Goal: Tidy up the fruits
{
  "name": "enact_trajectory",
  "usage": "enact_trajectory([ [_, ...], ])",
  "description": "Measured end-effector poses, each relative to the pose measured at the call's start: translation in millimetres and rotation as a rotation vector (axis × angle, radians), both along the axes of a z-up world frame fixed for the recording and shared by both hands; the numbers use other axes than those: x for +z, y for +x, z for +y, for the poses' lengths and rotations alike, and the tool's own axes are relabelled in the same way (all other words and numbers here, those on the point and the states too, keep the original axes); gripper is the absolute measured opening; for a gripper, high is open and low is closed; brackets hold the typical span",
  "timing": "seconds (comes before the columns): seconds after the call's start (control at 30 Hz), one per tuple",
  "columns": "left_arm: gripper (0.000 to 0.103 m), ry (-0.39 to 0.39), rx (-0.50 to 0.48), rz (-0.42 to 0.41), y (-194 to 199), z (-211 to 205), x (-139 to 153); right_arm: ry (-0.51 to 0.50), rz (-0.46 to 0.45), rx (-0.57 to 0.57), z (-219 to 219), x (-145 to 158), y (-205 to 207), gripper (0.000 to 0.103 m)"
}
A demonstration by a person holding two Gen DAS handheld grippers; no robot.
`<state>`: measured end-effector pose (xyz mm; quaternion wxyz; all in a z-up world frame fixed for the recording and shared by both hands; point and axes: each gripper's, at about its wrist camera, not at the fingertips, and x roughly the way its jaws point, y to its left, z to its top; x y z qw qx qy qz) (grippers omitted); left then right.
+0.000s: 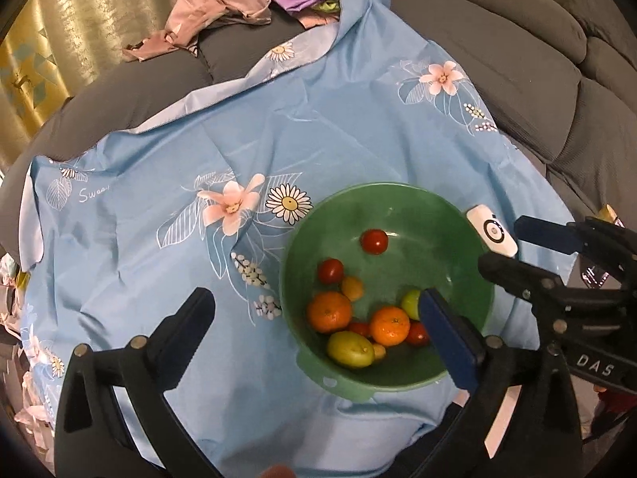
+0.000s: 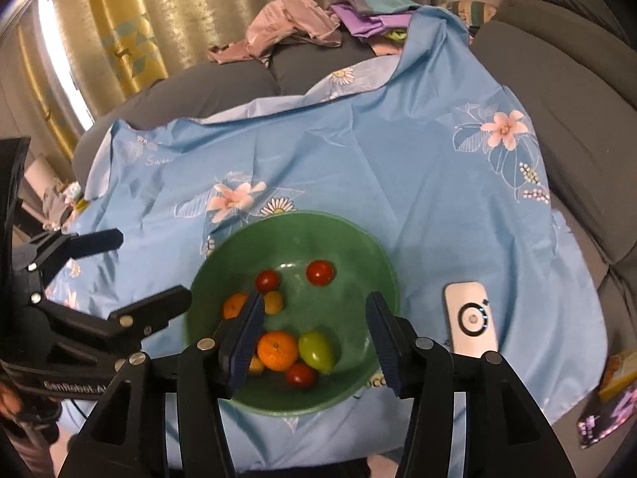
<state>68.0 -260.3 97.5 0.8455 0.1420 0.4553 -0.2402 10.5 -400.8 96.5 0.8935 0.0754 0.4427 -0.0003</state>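
A green bowl [image 1: 382, 188] [image 2: 294, 216] stands on a blue flowered cloth [image 1: 278, 139] [image 2: 358, 151]. Inside lie two oranges [image 1: 329, 311] [image 2: 278, 349], several red tomatoes [image 1: 374, 241] [image 2: 319, 272], green fruits [image 1: 350, 349] [image 2: 316, 350] and small yellow ones [image 1: 352, 287] [image 2: 274, 302]. My left gripper [image 1: 316, 298] [image 2: 153, 265] hangs open over the bowl's left side, nothing between its fingers. My right gripper [image 2: 315, 298] [image 1: 509, 245] hovers open above the bowl's near half, its blue pads touching no fruit.
A white remote [image 1: 491, 231] [image 2: 471, 318] lies on the cloth just right of the bowl. The cloth covers a grey sofa [image 1: 517, 59] [image 2: 577, 99]. A pile of clothes [image 1: 223, 12] [image 2: 302, 24] sits at the back, with curtains [image 2: 159, 8] behind.
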Motion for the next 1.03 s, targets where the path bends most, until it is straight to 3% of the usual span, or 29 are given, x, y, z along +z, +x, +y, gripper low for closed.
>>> enact_trajectory([
  [0.2,0.102,0.001,-0.002,0.019,5.8,-0.2,20.1,-0.023,0.074,0.067,2.7,17.1,6.4,0.053],
  [0.4,0.102,0.03,0.013,0.002,11.3,-3.3,31.2,-0.035,0.082,0.088,2.9,28.4,12.0,0.053],
  [1.03,0.102,0.067,0.019,0.007,17.7,-8.6,23.5,-0.044,0.092,0.085,-2.5,27.7,18.0,0.053],
])
